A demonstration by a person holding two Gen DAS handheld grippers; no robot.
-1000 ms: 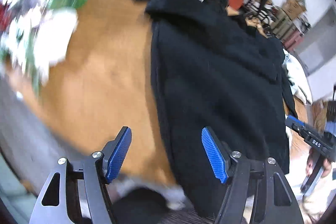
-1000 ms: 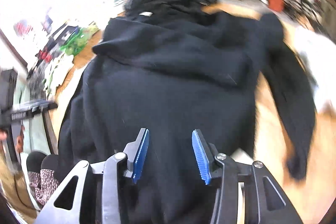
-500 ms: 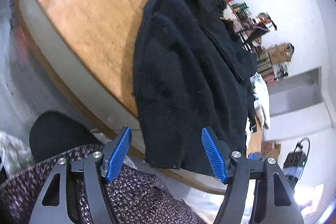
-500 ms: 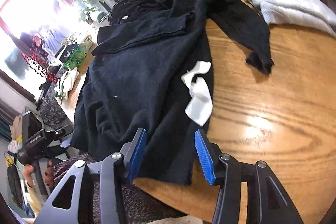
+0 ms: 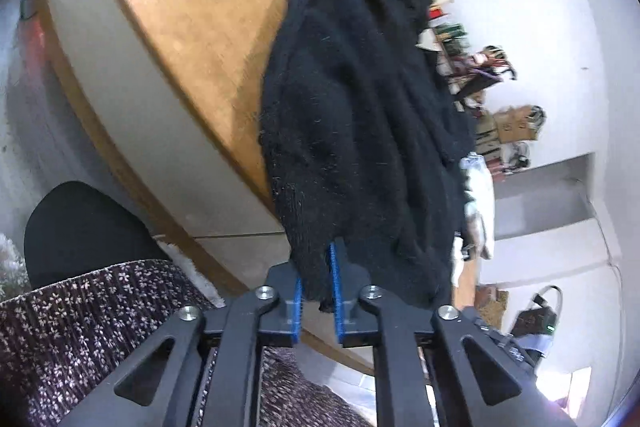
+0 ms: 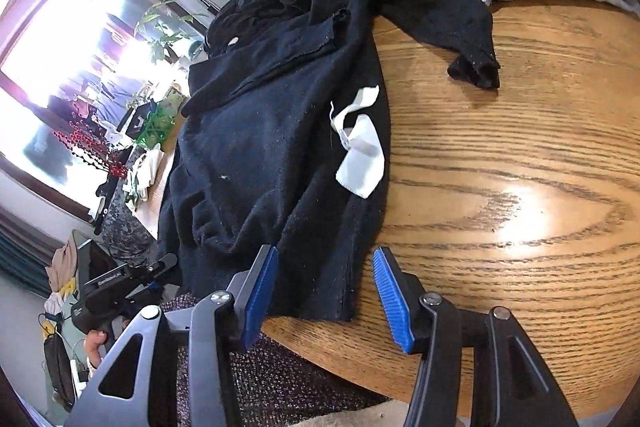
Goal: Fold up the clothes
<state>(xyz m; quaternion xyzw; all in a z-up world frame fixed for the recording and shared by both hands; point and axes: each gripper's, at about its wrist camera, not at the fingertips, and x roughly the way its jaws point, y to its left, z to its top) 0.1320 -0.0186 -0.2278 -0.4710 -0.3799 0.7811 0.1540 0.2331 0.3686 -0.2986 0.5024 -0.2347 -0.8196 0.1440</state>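
Our left tongs (image 5: 317,287) pinch the hem of the black sweater (image 6: 272,131), which sprawls across the wooden table (image 6: 520,163). Our right tongs (image 6: 324,299) gape wide at its near hem, holding nothing.

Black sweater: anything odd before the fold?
Yes. A white label lies exposed on the black sweater, hinting it is inside out. Its hem hangs off the table edge, clamped in the left gripper.

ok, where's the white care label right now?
Right wrist view: the white care label lies on the black sweater at its right edge, beside bare wooden table, ahead of the open right claw.
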